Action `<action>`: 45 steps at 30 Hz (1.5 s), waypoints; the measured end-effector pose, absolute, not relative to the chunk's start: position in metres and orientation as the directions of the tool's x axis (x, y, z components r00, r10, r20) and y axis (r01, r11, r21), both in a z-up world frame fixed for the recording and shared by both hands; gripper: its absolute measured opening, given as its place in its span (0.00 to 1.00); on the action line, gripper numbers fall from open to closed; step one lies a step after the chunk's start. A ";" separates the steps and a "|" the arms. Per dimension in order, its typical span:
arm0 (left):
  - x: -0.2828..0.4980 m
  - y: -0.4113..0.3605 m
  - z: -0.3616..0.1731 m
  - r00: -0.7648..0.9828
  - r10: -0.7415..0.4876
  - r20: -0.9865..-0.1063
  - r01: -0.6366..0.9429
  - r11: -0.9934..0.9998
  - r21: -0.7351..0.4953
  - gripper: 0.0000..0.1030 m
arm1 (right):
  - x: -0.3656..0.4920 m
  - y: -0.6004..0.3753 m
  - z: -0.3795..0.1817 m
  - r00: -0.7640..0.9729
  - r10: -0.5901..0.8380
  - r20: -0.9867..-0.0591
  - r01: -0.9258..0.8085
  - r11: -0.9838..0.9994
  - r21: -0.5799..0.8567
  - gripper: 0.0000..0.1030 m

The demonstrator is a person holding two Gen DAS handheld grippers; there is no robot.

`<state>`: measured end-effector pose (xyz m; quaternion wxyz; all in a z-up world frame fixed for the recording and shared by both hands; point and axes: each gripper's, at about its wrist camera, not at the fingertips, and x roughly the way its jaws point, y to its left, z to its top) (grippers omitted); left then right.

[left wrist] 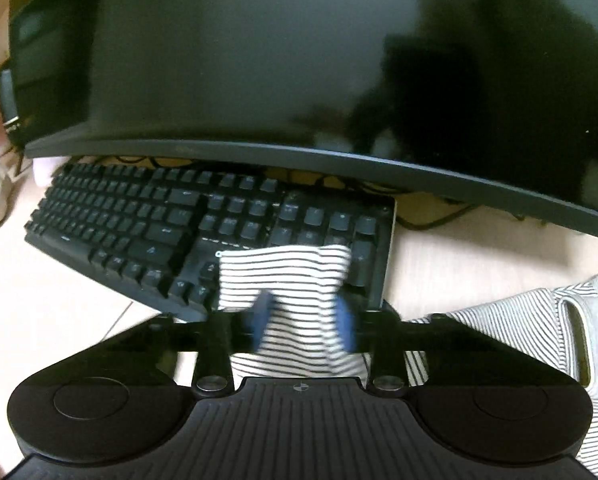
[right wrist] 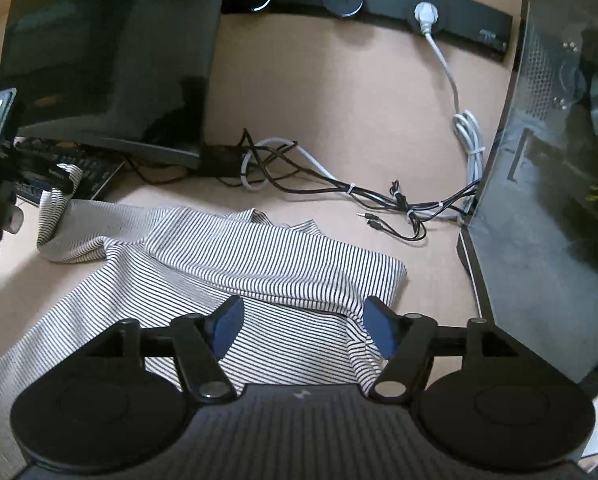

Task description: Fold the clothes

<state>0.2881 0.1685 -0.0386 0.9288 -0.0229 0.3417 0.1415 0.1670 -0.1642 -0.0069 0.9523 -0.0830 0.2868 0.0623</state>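
A black-and-white striped shirt (right wrist: 235,256) lies spread and rumpled on the light wooden desk. My left gripper (left wrist: 305,318) is shut on the shirt's sleeve end (left wrist: 287,276) and holds it lifted over the keyboard; the lifted sleeve (right wrist: 55,216) also shows in the right wrist view at far left. My right gripper (right wrist: 303,328) is open, its blue pads (right wrist: 227,326) wide apart just above the shirt's body near a folded edge. The shirt's collar part (left wrist: 539,320) shows in the left wrist view at right.
A black keyboard (left wrist: 147,224) sits under a large dark monitor (left wrist: 299,64). Tangled cables (right wrist: 339,188) and a white power cord (right wrist: 455,100) lie behind the shirt. A black PC case (right wrist: 555,184) stands at right, a power strip (right wrist: 359,0) at the back.
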 end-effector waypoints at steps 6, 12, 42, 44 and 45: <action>0.262 0.165 -0.015 0.803 0.184 -0.568 -0.218 0.976 0.008 0.10 | 0.167 -0.160 0.012 0.819 0.184 -0.543 -0.187 0.981 0.051 0.65; 0.223 0.152 0.014 0.872 0.062 -0.486 -0.087 0.996 -0.028 0.10 | 0.209 -0.126 0.046 0.762 0.430 -0.484 -0.321 0.900 0.294 0.65; 0.217 0.072 0.002 0.744 -0.316 -0.589 0.257 0.949 -0.185 0.51 | 0.311 -0.212 0.041 0.796 0.292 -0.530 -0.142 0.941 0.306 0.06; 0.220 0.067 -0.008 0.723 -0.326 -0.610 0.261 0.945 -0.196 0.54 | 0.309 -0.230 0.025 0.797 0.241 -0.555 -0.087 0.953 0.289 0.06; 0.221 0.064 -0.011 0.713 -0.331 -0.618 0.264 0.944 -0.200 0.56 | 0.309 -0.236 0.015 0.789 0.224 -0.572 -0.065 0.956 0.285 0.06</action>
